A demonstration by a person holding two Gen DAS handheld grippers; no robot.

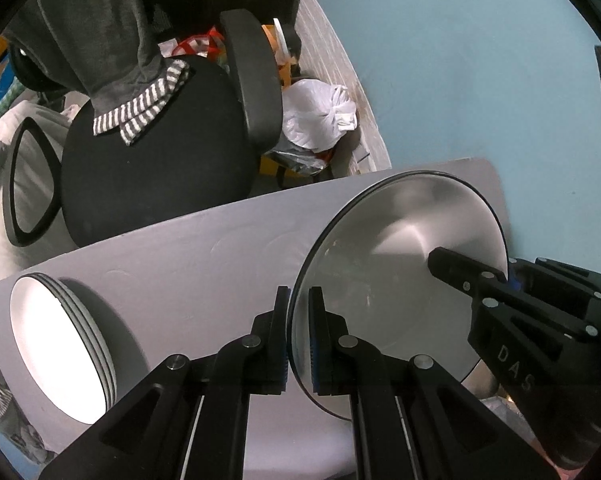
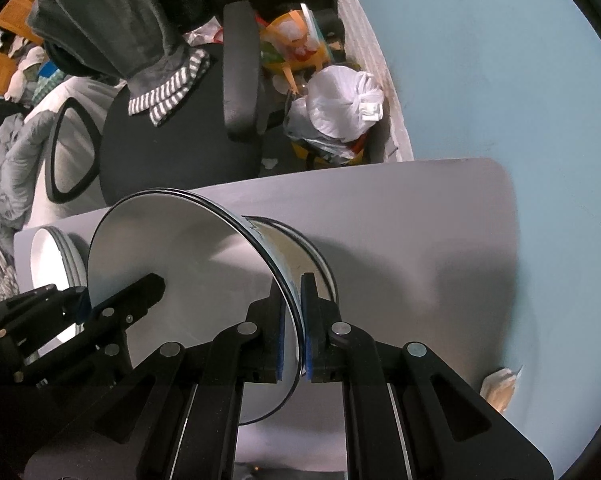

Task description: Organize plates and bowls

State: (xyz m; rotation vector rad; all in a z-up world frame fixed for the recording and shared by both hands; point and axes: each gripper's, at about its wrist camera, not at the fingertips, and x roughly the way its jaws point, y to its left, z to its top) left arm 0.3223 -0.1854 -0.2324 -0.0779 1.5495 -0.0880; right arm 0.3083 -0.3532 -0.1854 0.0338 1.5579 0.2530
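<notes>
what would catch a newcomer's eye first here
A large white plate with a dark rim, held at opposite edges by the left gripper and right gripper, jaws shut on it above the grey table. A stack of white plates sits at the table's left.

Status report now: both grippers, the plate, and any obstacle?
Left gripper and right gripper shut on the plate's opposite rims. Plate stack waits left. Nothing between.

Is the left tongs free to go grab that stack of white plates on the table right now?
Probably not. The left tongs are shut on the rim of the large plate, which the right tongs also grip. The stack of white plates sits unobstructed on the table.
</notes>
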